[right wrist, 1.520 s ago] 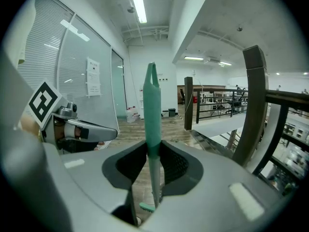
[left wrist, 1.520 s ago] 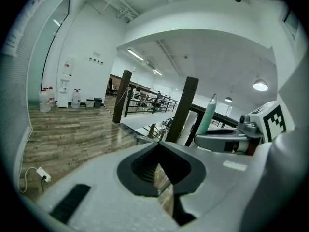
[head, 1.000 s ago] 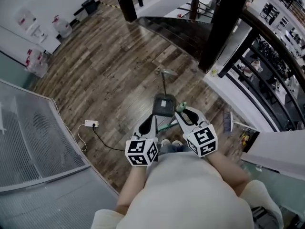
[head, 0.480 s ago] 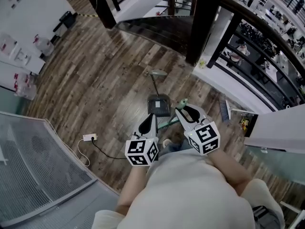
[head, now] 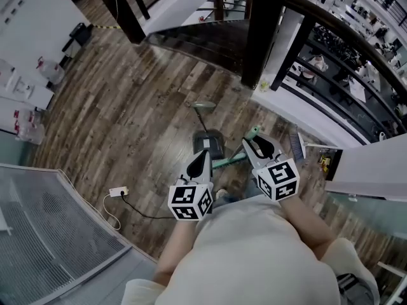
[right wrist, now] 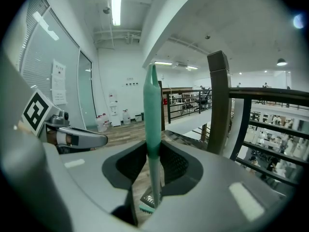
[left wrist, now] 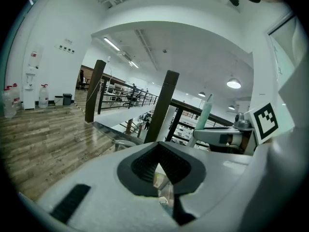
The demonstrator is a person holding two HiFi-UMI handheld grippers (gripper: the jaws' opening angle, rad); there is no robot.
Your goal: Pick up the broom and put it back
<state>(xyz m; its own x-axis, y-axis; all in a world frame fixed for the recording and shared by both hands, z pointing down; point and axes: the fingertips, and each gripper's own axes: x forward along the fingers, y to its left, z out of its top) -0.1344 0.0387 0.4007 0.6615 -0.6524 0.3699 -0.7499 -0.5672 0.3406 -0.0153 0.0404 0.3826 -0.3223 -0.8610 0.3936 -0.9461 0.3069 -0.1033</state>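
Floorboards [head: 127, 107] of dark wood fill the head view. Over the last second the black pillar [head: 257, 37] and the railing [head: 343, 49] have slid leftward across it as the person turns. An upright dustpan [head: 208, 143] stands just ahead. The broom [head: 254, 132], already lifted, travels along with its green handle clenched in the right hand-held gripper [head: 259, 147], whose grip is unchanged. Picking up looks done, and only the return remains. The left hand-held gripper [head: 202, 156] is closed on nothing. Only the right gripper view shows the pads squeezing the handle and the brush end [right wrist: 147, 205] hanging below; the head view shows neither clearly.
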